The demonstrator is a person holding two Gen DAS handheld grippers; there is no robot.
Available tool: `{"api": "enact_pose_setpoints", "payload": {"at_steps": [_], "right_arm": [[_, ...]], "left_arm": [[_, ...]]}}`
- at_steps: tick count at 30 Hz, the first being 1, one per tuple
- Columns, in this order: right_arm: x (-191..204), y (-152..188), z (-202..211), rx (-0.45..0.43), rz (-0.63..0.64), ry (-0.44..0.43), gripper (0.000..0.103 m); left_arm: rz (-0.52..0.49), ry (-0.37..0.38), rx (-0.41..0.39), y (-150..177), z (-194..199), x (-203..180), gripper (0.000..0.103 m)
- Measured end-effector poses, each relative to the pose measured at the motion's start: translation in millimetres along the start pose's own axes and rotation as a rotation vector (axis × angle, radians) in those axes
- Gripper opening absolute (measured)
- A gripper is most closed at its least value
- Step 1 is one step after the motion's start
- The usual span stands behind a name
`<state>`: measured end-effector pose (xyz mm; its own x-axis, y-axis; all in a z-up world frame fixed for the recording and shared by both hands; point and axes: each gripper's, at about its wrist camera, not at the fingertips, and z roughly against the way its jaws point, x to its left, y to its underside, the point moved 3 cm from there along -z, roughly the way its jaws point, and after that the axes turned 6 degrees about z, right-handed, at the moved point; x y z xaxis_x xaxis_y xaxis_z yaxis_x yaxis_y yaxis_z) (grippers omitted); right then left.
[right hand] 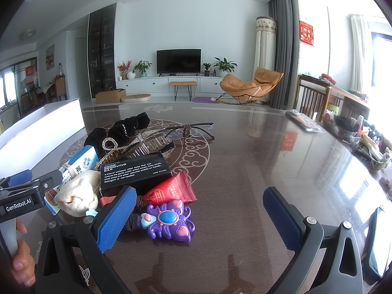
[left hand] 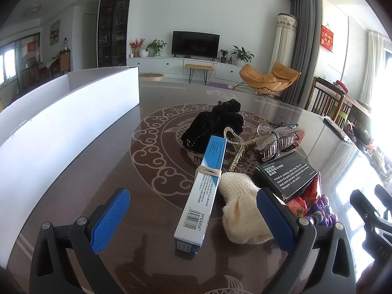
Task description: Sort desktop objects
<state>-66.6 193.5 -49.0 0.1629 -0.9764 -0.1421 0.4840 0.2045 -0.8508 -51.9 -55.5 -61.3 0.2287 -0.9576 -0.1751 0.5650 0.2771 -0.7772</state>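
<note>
A pile of small items lies on the dark patterned table [left hand: 156, 132]. My left gripper [left hand: 193, 218] is open; a long blue-and-white box [left hand: 201, 191] bound with a rubber band lies between its fingers, and a cream knitted pouch [left hand: 240, 210] rests by the right pad. Behind are black scrunchies [left hand: 215, 125], a bead chain [left hand: 236, 152], a rhinestone hair claw [left hand: 276, 142] and a black odor-removing-bar box [left hand: 286, 174]. My right gripper [right hand: 198, 218] is open, with a purple butterfly toy [right hand: 169, 220] between its fingers and a red packet [right hand: 171, 191] just beyond. Glasses [right hand: 188, 129] lie further back.
A white open box [left hand: 61, 127] stands at the table's left. The left gripper body [right hand: 24, 196] and a hand [right hand: 22, 264] show at the right view's left edge. Clutter and chairs [right hand: 313, 98] line the right side; a wide bare stretch of table [right hand: 269, 147] lies right of the pile.
</note>
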Motion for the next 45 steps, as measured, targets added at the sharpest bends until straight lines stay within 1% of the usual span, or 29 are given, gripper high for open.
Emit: {"api": "enact_pose_setpoints", "payload": {"at_steps": [23,30,32,33,36,38,41,45], "right_arm": [[-1.1,-0.1,0.2,-0.001,-0.001,0.0,0.103],[1.2,-0.5,-1.4,0.008,-0.003,-0.001,0.103],[1.2,0.1,-3.6,0.015,-0.006,-0.004,0.103],[2.0,0.0,-4.1,0.017,-0.008,-0.006,0.103],[1.8,0.2,-4.8,0.019,-0.015,-0.011,0.103],[1.3,0.1,-5.5,0.022,-0.016,-0.013,0.103],[2.6,0.1,-6.0,0.026,-0.015,-0.009,0.103],[3.6,0.3,-7.7,0.037,-0.019,-0.009,0.103]], "left_arm": [[0.014,0.001,0.007,0.8,-1.1,1.4,0.103],[0.022,0.014,0.01,1.5,0.1,1.7,0.103],[0.008,0.054,0.03,3.4,2.7,1.7,0.103],[-0.012,0.061,0.037,5.2,5.2,1.1,0.103],[-0.066,0.061,0.035,9.3,16.4,6.4,0.103],[-0.085,0.069,0.044,10.9,21.1,12.9,0.103],[-0.112,0.075,0.087,13.2,19.0,22.0,0.103],[-0.125,0.057,0.146,14.6,8.9,27.1,0.103]]}}
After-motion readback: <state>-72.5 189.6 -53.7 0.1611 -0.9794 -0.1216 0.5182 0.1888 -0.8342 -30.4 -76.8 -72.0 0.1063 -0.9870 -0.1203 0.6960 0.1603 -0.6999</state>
